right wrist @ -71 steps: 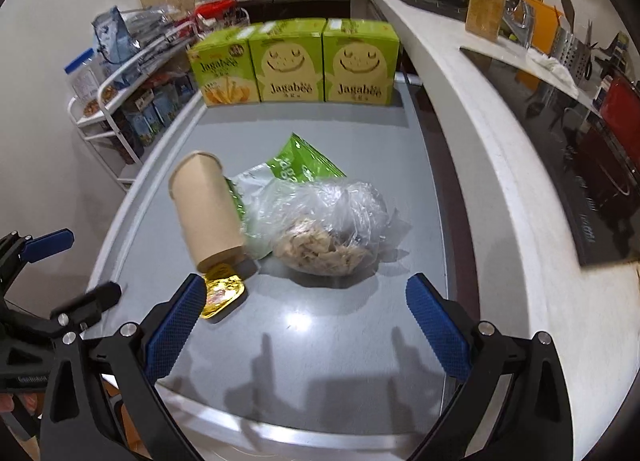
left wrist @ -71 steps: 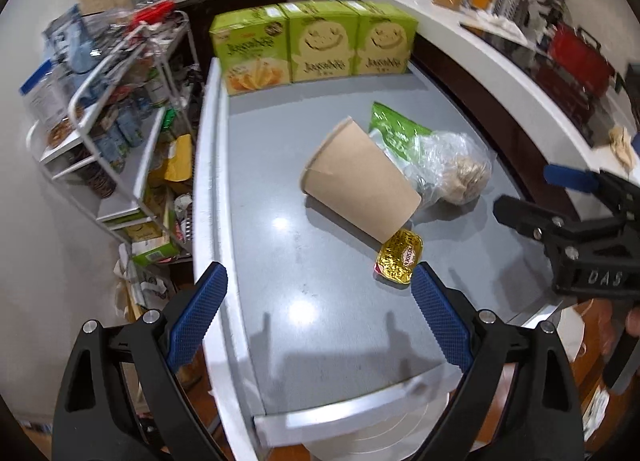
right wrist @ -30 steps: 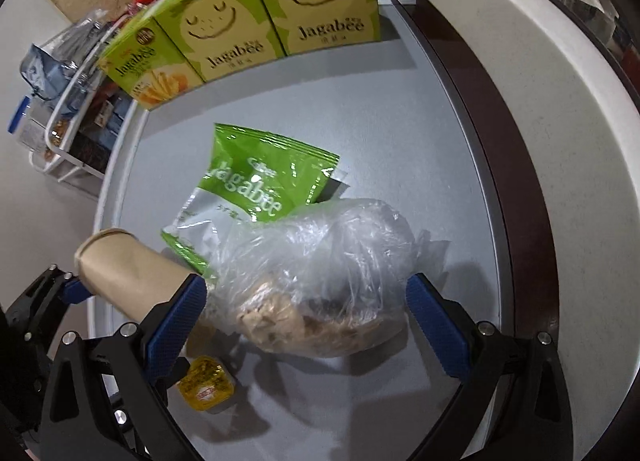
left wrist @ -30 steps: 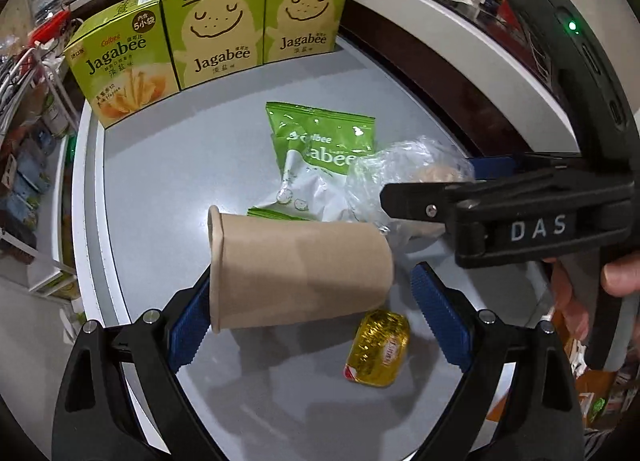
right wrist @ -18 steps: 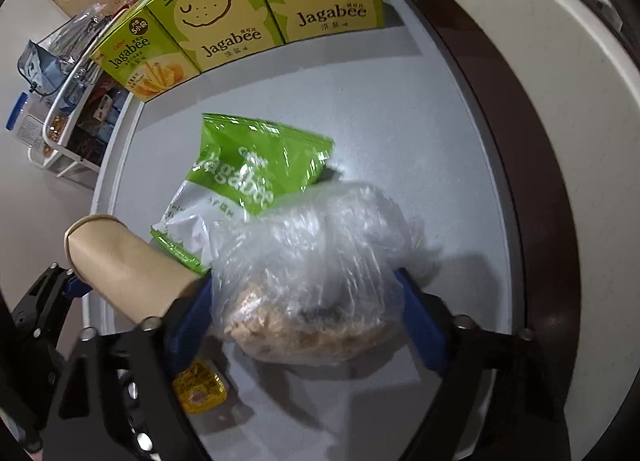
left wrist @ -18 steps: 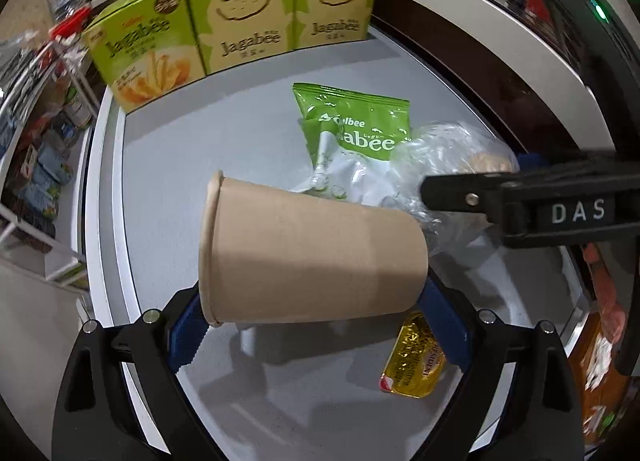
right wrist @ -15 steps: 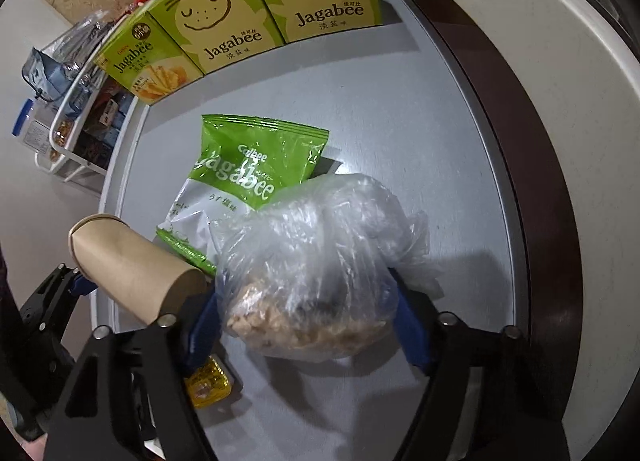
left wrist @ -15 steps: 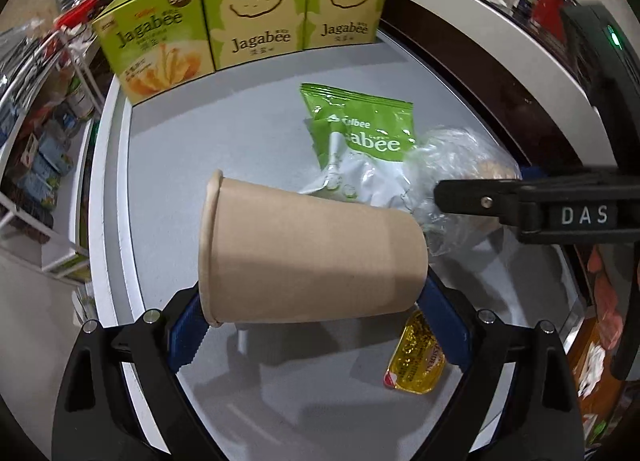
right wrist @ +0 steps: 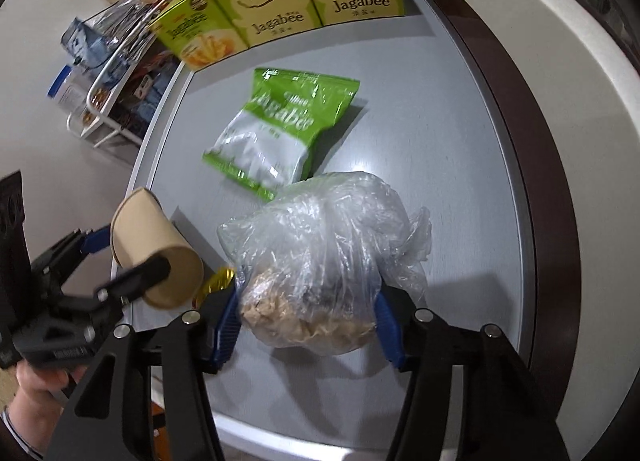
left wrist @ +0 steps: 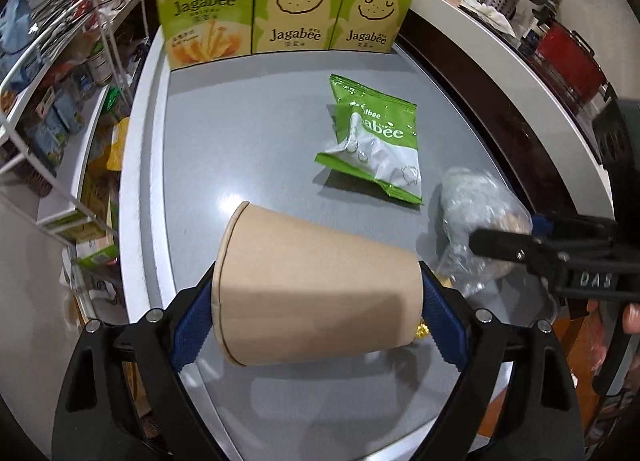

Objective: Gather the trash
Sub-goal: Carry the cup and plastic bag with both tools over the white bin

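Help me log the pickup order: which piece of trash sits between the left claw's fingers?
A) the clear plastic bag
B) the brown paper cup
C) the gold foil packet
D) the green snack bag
B: in the left wrist view the brown paper cup lies on its side between the left claw fingers, clear of the grey counter.

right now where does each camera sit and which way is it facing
Left wrist view: on the left gripper, facing down along its jaws at the paper cup they hold, counter beyond.
Right wrist view: on the right gripper, facing down at the plastic bag; jaws closing on it, a hand at lower left.
Both show cup, bag, snack packet and the other gripper.
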Available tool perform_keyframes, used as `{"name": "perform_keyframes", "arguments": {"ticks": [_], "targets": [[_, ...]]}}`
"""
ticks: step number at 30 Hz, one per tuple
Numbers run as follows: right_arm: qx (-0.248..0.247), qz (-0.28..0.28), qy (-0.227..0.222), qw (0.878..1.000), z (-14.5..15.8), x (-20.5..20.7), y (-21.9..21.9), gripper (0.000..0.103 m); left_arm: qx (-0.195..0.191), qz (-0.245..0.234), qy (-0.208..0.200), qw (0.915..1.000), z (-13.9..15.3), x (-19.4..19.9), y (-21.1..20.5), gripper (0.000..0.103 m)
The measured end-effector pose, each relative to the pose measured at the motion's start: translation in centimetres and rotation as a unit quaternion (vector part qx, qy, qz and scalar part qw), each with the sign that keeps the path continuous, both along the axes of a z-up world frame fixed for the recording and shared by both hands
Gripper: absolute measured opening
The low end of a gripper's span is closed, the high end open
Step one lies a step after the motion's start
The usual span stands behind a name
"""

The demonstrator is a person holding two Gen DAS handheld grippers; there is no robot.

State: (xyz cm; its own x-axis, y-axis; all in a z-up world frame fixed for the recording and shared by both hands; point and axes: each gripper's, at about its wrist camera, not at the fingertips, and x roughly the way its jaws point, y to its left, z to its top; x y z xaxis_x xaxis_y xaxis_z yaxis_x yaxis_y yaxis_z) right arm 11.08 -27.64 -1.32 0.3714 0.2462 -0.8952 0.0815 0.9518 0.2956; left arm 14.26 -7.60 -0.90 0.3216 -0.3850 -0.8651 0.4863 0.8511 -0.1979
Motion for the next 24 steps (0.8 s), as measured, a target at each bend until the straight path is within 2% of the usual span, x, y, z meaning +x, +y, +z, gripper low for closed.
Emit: {"name": "perform_keyframes", "arguments": {"ticks": [6,12,24], "targets": [[-0.005,0.008,0.004,1.0,-0.1,-1.9,0.5,0.054,0.001,0.019,0.004,0.9998,-0.2,-1.3,1.0,0.092],[-0.001,0.021,-0.008,1.0,0.8,-3.3,1.1,0.05,-0.006,0.03,-0.004,0.9995,0.6,-2.5,1.9,0.092],[0.009,0.026,-0.029,0.999,2.3,-5.2,1.5,0.049,-0.012,0.048,-0.022,0.9985,2.5,-5.5,3.5,0.092]]}}
